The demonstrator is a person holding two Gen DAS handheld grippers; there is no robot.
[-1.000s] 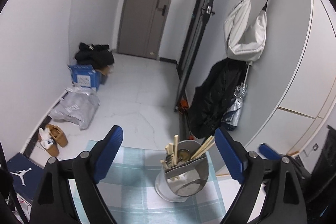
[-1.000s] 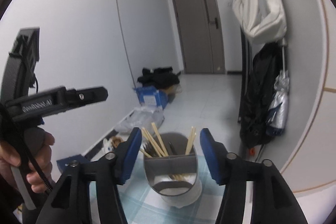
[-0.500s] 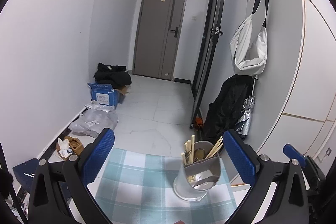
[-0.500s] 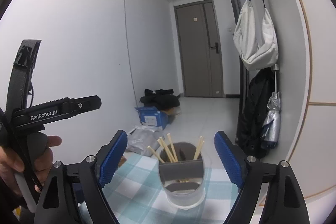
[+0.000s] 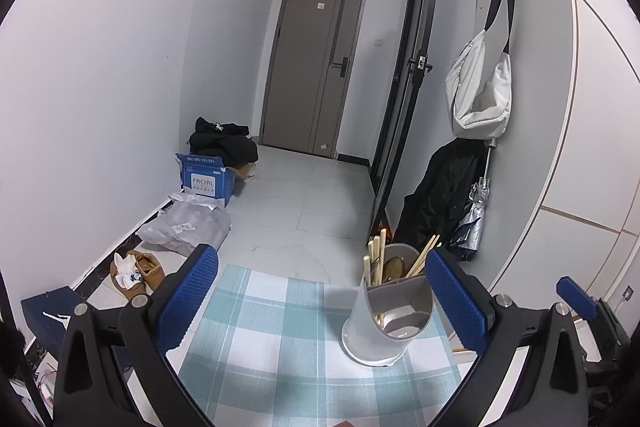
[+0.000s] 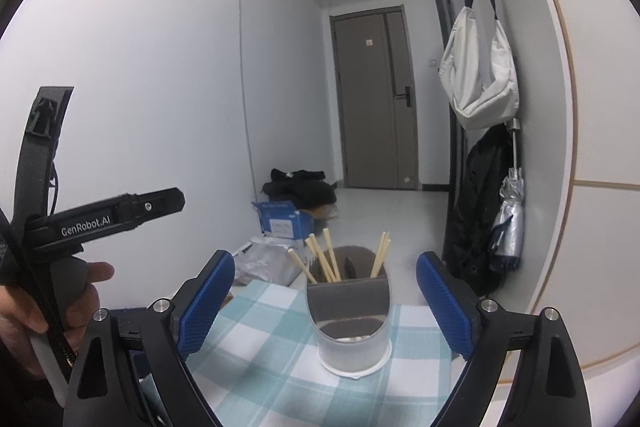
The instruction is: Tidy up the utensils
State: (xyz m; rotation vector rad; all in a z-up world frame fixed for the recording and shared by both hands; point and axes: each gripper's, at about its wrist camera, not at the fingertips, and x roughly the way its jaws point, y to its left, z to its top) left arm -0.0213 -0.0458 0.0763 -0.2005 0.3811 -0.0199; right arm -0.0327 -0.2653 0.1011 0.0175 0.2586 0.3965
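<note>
Grey utensil holder (image 6: 349, 319) stands upright on the checked tablecloth (image 6: 276, 367), toward the cloth's far right part. Tall cylinder, front wall cut low, a divider across the middle; front compartment looks mostly bare, though what lies at its bottom is unclear. Wooden chopsticks (image 6: 320, 259) stick up from the back compartment, fanned left and right, plus a dark utensil (image 6: 351, 267) between them, type unclear.

Left gripper (image 5: 322, 297): released, blue pads spread wide, nothing between them; the holder sits just inside its right pad in the left wrist view. Right gripper (image 6: 325, 303): jaws opening, holder seen between the pads but not touched, clear gaps both sides. A hand (image 6: 44, 307) grips the left tool's handle, left of the holder.

Versus a second ago: both grippers have backed away from the holder, so more cloth shows in front of it. Right jaws were much narrower, close to the holder's sides. Left jaws were slightly narrower. Holder and chopsticks unchanged.

Room, from the holder: left and beyond, brown shoes (image 5: 138, 269), grey plastic bag (image 5: 188, 227), blue box (image 5: 206, 179), black clothes pile (image 5: 224, 143) on a pale tiled floor. Straight beyond, a grey door (image 5: 316, 67). Right, black coat (image 5: 440, 199), folded silver umbrella (image 5: 476, 215), white bag (image 5: 482, 83) hung above.
</note>
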